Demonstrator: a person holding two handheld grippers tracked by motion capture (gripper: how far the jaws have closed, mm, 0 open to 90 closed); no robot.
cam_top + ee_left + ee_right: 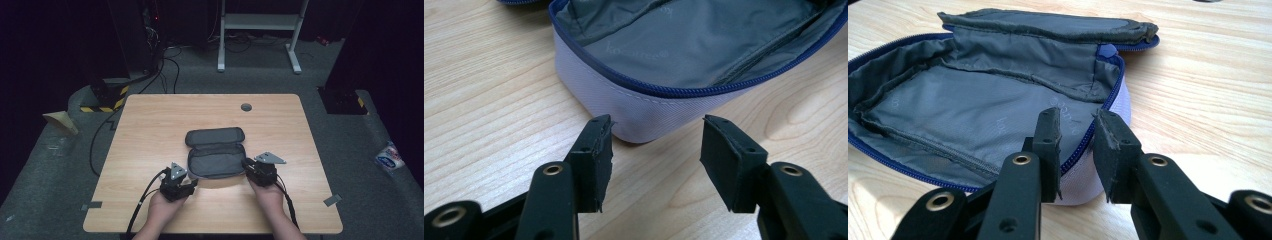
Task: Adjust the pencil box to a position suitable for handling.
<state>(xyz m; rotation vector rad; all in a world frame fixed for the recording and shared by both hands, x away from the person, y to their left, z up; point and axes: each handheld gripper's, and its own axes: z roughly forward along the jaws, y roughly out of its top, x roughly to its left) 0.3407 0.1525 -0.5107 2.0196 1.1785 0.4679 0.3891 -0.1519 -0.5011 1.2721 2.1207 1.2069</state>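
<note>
At the centre of the high view, the open grey fabric zip pouch (216,159) lies on the wooden counter (150,130). The right claw (1077,131) pinches its rim narrowly; the left claw (656,135) gapes just beside its corner. I judge that thin rim could slip free.

High view: dim, room around nearly black, light falls from above onto the light wooden table (150,125), which is the brightest area; pic soft, low-res. Short dark shadow under the open grey fabric zip pouch (216,159) on its near side. Both gripper views: brighter, even light, wood grain sharp mid-frame; black jaws at bottom slightly soft, far edges blur, mild sheen on wood.
</note>
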